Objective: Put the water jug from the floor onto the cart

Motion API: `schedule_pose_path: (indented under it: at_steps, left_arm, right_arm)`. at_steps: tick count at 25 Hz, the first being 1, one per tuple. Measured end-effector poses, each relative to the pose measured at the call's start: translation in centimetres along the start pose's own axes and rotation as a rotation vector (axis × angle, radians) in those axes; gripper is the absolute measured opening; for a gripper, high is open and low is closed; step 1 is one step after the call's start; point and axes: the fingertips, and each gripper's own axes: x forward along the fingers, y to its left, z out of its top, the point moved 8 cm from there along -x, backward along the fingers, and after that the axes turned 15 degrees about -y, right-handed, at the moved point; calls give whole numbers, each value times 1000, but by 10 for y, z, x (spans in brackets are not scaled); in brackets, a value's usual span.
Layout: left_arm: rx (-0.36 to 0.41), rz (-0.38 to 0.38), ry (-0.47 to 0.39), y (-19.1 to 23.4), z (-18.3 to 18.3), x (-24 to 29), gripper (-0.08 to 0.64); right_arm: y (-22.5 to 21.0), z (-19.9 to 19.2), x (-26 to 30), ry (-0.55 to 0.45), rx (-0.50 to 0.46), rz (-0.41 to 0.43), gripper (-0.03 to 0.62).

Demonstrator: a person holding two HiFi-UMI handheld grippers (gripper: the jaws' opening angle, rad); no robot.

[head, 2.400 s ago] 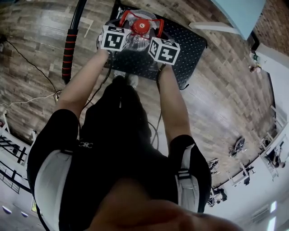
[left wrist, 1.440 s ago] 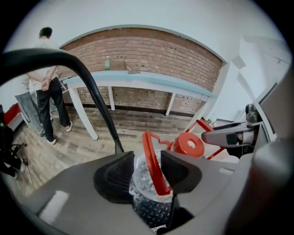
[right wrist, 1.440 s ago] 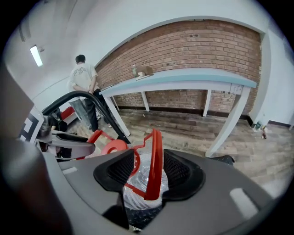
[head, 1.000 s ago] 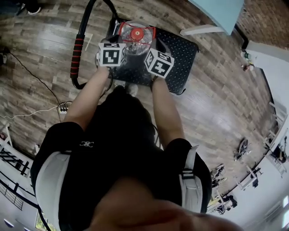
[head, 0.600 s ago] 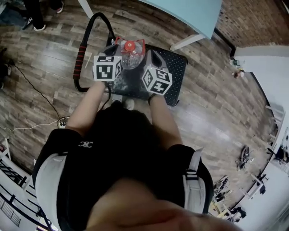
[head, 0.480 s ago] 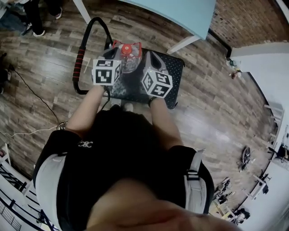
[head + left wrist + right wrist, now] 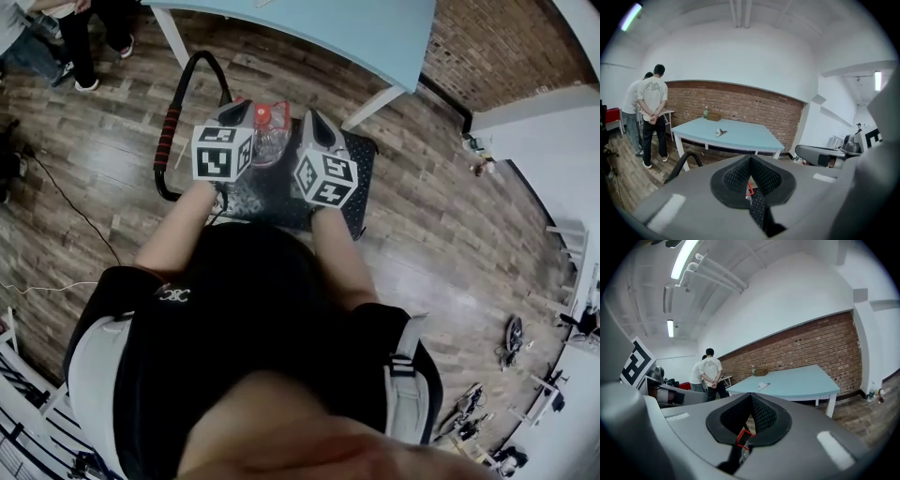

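The clear water jug (image 7: 273,141) with a red cap and red handle stands on the black cart deck (image 7: 352,173), near the handle end. Both grippers hang above it, apart from it. In the head view my left gripper (image 7: 237,112) is over the jug's left side and my right gripper (image 7: 314,127) is over its right side. Each is shut, with nothing between its pads. In the left gripper view the left gripper (image 7: 750,159) points at the blue table, and a bit of the jug's red handle (image 7: 749,189) shows below the pads. The right gripper (image 7: 751,400) shows the jug's handle (image 7: 742,437) too.
The cart's bent push handle with a red grip (image 7: 167,139) rises at the left. A light blue table (image 7: 356,28) stands just beyond the cart, before a brick wall (image 7: 497,37). Two people (image 7: 649,112) stand at the far left. A cable (image 7: 66,202) runs over the wooden floor.
Both grippers have risen away from the jug and now point more level. The jug has stayed on the cart. The head camera has risen too, so the cart looks smaller.
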Motion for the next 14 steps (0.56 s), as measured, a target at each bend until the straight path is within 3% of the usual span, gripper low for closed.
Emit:
schedule_pose_path:
  at_steps: [7, 14]
  left_arm:
    - [25, -31, -3, -5, 6, 4, 0]
    - [-11, -53, -12, -10, 16, 7, 0]
  right_arm:
    - [-6, 6, -4, -22, 4, -35, 12]
    - [-10, 11, -2, -26, 7, -25, 12]
